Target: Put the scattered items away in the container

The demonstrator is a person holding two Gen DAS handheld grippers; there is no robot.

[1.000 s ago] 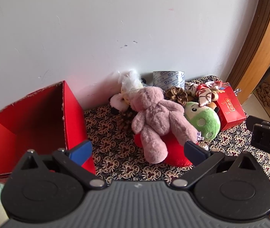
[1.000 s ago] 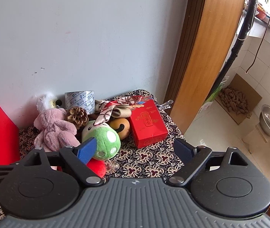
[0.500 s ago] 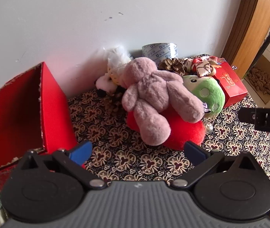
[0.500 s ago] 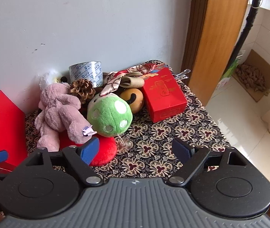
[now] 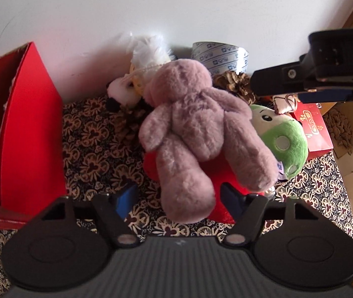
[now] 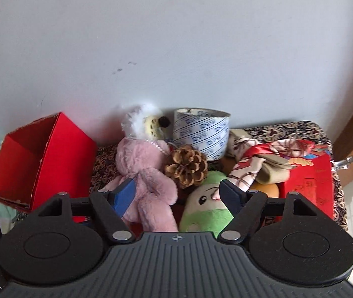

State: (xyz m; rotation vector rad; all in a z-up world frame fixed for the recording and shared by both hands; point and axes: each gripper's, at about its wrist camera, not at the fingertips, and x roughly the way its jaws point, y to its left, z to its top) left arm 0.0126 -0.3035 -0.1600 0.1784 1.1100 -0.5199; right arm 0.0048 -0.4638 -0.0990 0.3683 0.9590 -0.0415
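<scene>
Both grippers have closed in, jaws apart: left gripper [image 5: 177, 196] astride the pink bear's [image 5: 196, 124] leg; right gripper [image 6: 177, 193] above it.

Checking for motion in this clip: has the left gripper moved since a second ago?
Yes. The left gripper has closed in on the pink plush bear, which now looms larger against the wall, its leg between the open jaws.

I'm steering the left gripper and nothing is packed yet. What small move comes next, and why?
Probably ease the open left gripper forward and close on the pink bear's leg: it already lies between the fingers, and the red box stands open close by.
</scene>
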